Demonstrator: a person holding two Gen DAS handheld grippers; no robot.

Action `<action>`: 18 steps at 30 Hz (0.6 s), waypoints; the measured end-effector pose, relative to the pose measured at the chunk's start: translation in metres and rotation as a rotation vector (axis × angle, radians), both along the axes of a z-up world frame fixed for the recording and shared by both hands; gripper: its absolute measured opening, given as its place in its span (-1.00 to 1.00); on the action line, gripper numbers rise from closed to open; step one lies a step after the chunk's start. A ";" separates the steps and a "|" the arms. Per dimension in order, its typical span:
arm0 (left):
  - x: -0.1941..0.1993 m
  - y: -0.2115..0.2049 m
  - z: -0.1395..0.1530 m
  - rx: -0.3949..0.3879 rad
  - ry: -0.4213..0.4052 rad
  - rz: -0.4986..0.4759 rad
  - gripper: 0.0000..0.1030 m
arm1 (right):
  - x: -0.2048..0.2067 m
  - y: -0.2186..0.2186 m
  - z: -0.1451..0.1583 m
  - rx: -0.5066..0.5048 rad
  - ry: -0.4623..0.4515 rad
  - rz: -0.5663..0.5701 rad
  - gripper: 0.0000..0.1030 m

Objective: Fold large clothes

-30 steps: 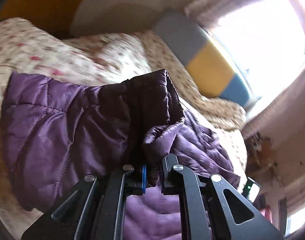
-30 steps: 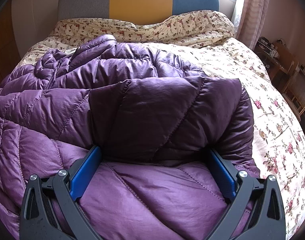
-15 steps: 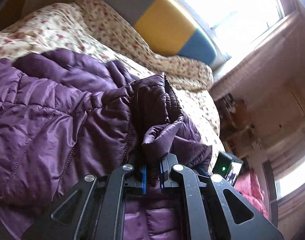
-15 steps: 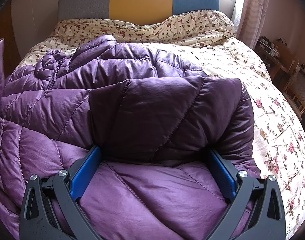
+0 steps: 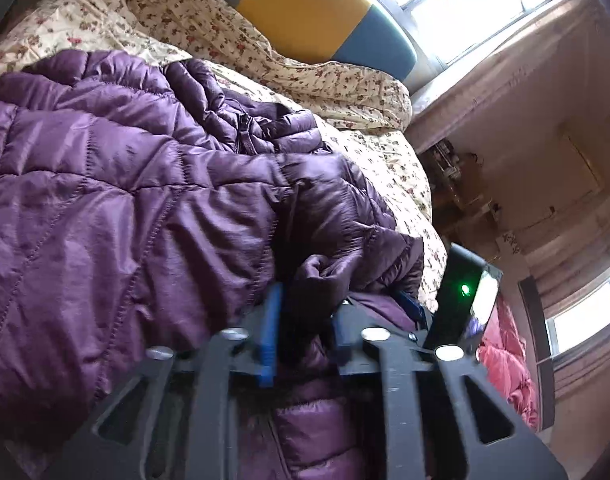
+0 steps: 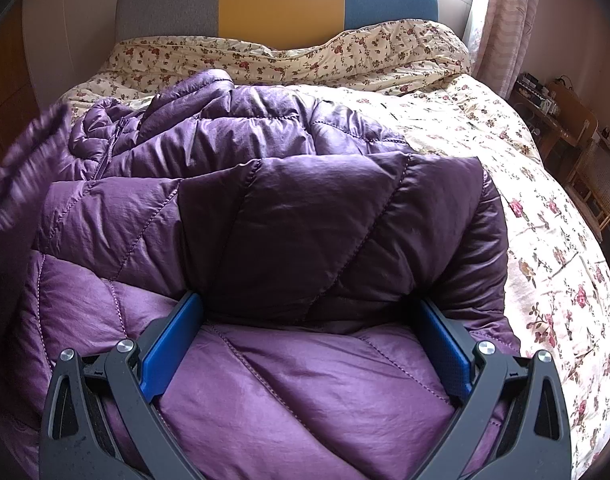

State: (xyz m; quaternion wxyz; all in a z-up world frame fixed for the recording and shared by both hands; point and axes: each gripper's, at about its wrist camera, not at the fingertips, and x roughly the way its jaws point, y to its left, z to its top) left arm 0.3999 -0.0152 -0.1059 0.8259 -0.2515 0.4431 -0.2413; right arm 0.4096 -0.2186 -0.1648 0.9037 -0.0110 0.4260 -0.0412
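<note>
Puffer jacket [image 6: 305,240] is lying on the bed [image 6: 525,200], puffy and slippery; we are opening our left gripper [image 5: 305,332] around its cuff, our right gripper [image 6: 305,360] spread wide over a sleeve fold.

The left gripper [image 5: 305,320] has swung the sleeve [image 5: 329,276] across over the jacket [image 5: 105,208]. Its jaws are now opening (the cuff lies loose between them).

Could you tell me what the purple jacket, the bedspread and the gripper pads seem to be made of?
Jacket: probably thin nylon or polyester with padded filling; it has a soft sheen, fine wrinkles and puffy stitched quilting.
Bedspread: matte woven cloth, likely cotton, printed with small flowers; it creases softly.
Gripper pads: blue, matte, likely rubber or plastic; hard to say which.
</note>
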 end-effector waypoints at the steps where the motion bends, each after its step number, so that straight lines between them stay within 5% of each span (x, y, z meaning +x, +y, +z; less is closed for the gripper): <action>1: -0.005 0.002 0.004 0.000 -0.015 -0.002 0.06 | 0.000 0.000 0.001 0.002 0.001 0.000 0.97; 5: -0.020 0.015 0.016 0.027 -0.062 0.010 0.11 | 0.000 0.001 0.005 0.005 0.011 0.004 0.94; 12: -0.041 0.051 0.024 0.101 -0.115 0.112 0.11 | -0.005 -0.008 0.031 0.097 -0.015 -0.049 0.39; 18: -0.049 0.080 0.027 0.159 -0.121 0.236 0.11 | -0.011 -0.009 0.062 0.297 -0.045 -0.039 0.50</action>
